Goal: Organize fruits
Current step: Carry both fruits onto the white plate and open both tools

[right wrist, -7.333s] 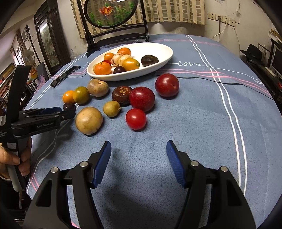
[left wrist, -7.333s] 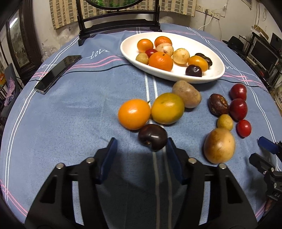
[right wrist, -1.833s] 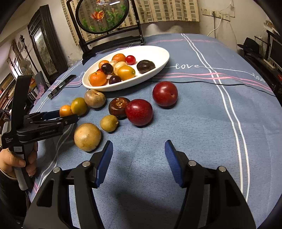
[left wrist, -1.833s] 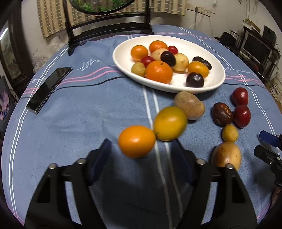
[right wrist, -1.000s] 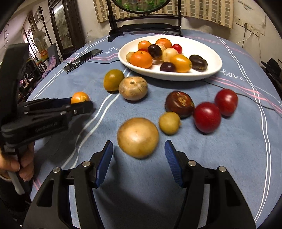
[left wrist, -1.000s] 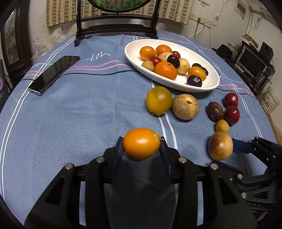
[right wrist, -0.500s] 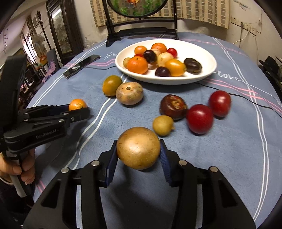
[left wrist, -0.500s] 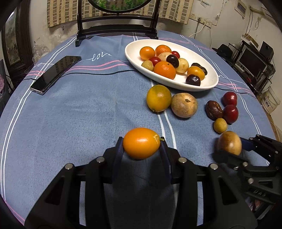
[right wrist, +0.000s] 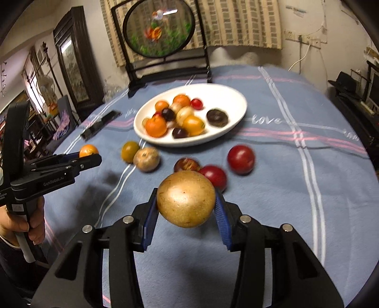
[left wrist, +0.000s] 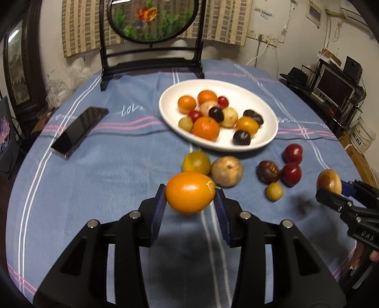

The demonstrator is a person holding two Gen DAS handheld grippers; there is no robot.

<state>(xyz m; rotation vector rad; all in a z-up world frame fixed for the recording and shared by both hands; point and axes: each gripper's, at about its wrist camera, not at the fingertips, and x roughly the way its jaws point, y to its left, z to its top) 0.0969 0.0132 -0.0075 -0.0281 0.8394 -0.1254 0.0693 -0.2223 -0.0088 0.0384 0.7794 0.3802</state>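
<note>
My left gripper (left wrist: 189,205) is shut on an orange fruit (left wrist: 190,196) and holds it above the blue tablecloth. My right gripper (right wrist: 186,208) is shut on a round tan fruit (right wrist: 186,202), also lifted off the cloth. The same tan fruit (left wrist: 328,181) shows at the right edge of the left wrist view; the orange fruit (right wrist: 88,150) shows at the left of the right wrist view. A white oval plate (left wrist: 265,111) further back holds several small fruits. In front of the plate lie a yellow-green fruit (left wrist: 196,162), a tan fruit (left wrist: 227,171), a dark brown one (left wrist: 268,171), two red ones (left wrist: 291,173) and a small yellow one (left wrist: 274,191).
A black phone (left wrist: 79,130) lies on the cloth to the left of the plate. A dark wooden stand with a round fish panel (left wrist: 151,19) rises at the table's far edge. A hand (right wrist: 26,224) grips the left tool's handle. Shelves with a monitor (left wrist: 335,87) stand at the right.
Both grippers rose with their fruits. The right gripper first closed on the tan fruit, then lifted it off the cloth and carried it toward the plate.
</note>
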